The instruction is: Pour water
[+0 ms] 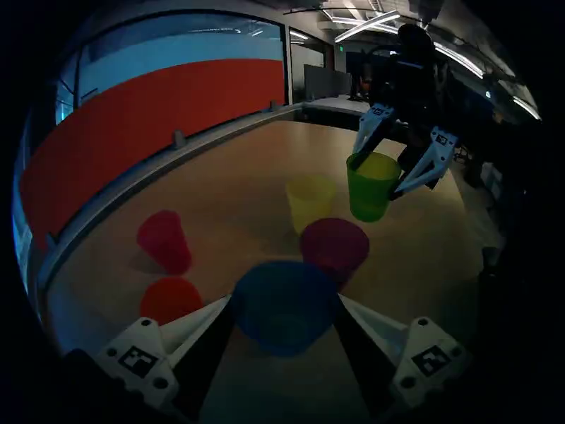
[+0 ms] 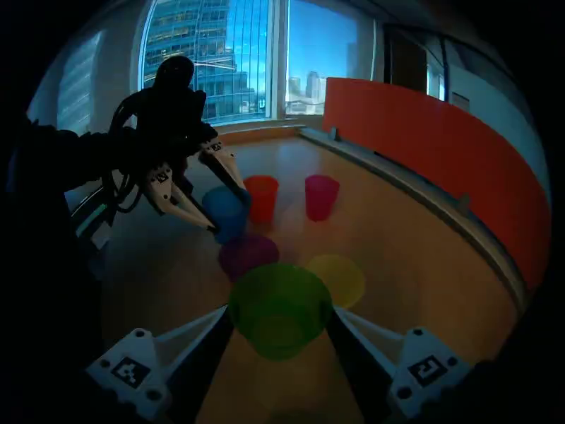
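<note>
Running along the far left of the left gripper view, a long red wall panel (image 1: 141, 113) borders a pale wooden table (image 1: 233, 177). Near that edge stands a pink plastic cup (image 1: 164, 240), with an orange plastic cup (image 1: 169, 298) just in front of it. At the centre, the left gripper (image 1: 284, 300) has both white fingers pressed against the sides of a blue plastic cup (image 1: 282, 318), which is lifted off the table. Behind it stand a yellow plastic cup (image 1: 311, 201) and, a little to the right, a purple plastic cup (image 1: 334, 244). Farther right and higher, the right gripper (image 1: 376, 177) clamps a green plastic cup (image 1: 371, 194), raised just beside the yellow one.

In the right gripper view, the left gripper appears at upper left before a bright window (image 2: 240, 56), a dark sleeve behind it, carrying the blue cup. The orange cup sits next to it, the purple cup lies nearer, and the green cup is gripped between the two near fingers at the centre. Pink stands beyond, yellow just right of green. Whether either held cup contains water cannot be told.
</note>
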### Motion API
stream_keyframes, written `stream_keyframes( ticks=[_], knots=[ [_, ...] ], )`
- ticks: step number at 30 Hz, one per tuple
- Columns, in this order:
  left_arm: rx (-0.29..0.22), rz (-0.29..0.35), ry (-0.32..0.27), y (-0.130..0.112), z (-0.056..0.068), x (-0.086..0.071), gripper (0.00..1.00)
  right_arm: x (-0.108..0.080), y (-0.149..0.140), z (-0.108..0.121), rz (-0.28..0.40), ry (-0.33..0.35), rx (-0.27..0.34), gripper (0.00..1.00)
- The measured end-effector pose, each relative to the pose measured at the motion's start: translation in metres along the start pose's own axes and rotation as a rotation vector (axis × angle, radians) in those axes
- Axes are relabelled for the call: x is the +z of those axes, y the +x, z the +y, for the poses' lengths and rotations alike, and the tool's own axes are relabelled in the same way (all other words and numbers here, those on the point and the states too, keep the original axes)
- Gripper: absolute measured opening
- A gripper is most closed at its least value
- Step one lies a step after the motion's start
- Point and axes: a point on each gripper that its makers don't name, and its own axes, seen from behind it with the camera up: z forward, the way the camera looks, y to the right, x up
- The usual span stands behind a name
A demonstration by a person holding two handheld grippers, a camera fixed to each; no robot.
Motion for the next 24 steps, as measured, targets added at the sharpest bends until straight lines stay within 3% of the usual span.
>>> stream_keyframes(
  ticks=[24],
  knots=[
    [-0.015, -0.017, -0.019, -0.018, 0.001, 0.016, 0.90, 0.016, -0.021, -0.002, -0.034, 0.013, 0.015, 0.91]
  ],
)
